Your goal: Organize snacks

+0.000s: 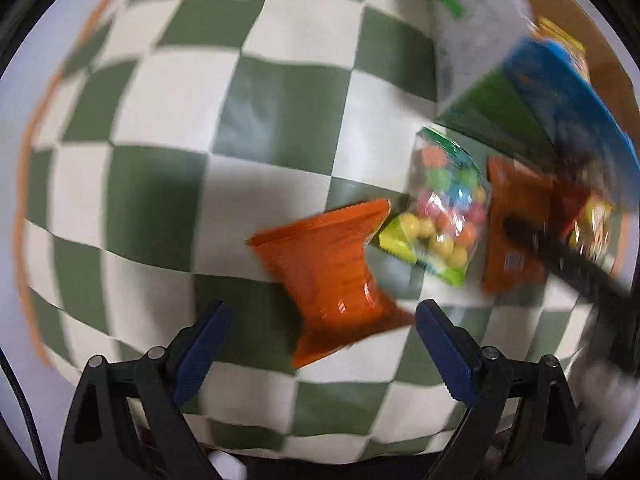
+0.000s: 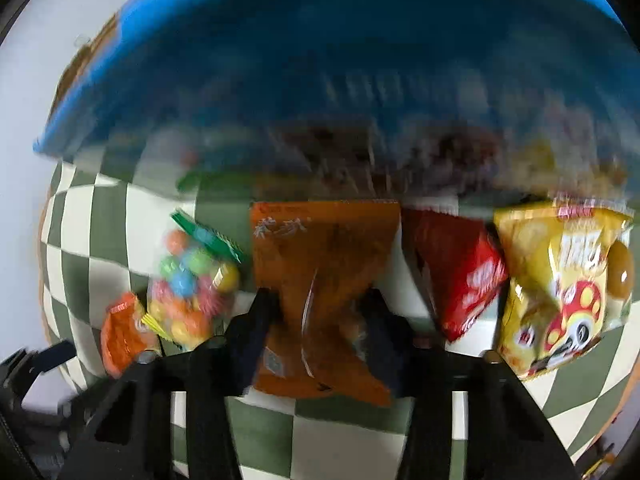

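- Two grippers are down over the snacks on the checked cloth, so you look to be at the picking-up step: each one is going for an orange packet.
- Your right gripper (image 2: 320, 312) has its jaws pinching the middle of the big orange packet (image 2: 324, 280); the film is squeezed to a waist between them. No earlier view is at hand, so judge the hold by that waist alone.
- Your left gripper (image 1: 322, 328) has its jaws spread wide, one to each side of the near end of the small orange packet (image 1: 328, 276), not pressing on it.
- Next, I would say, close the left jaws on that packet's narrow middle, then lift both toward the blue basket (image 2: 320, 60), which stands at the far edge of the cloth and already seems to hold some packets, though blur hides which.
- Around you: the sweets bag (image 2: 188, 292) lies between the two orange packets, touching or overlapping the small one at its corner; the red packet (image 2: 460, 272) lies just beside the big one, with the yellow packet (image 2: 560, 288) beyond it.
- What could hinder: the sweets bag may drag along with the small packet, and the basket's near wall stands between the right gripper and its inside, so the load must clear the rim.
- The worktop (image 2: 24, 120) shows pale past the cloth's edge.
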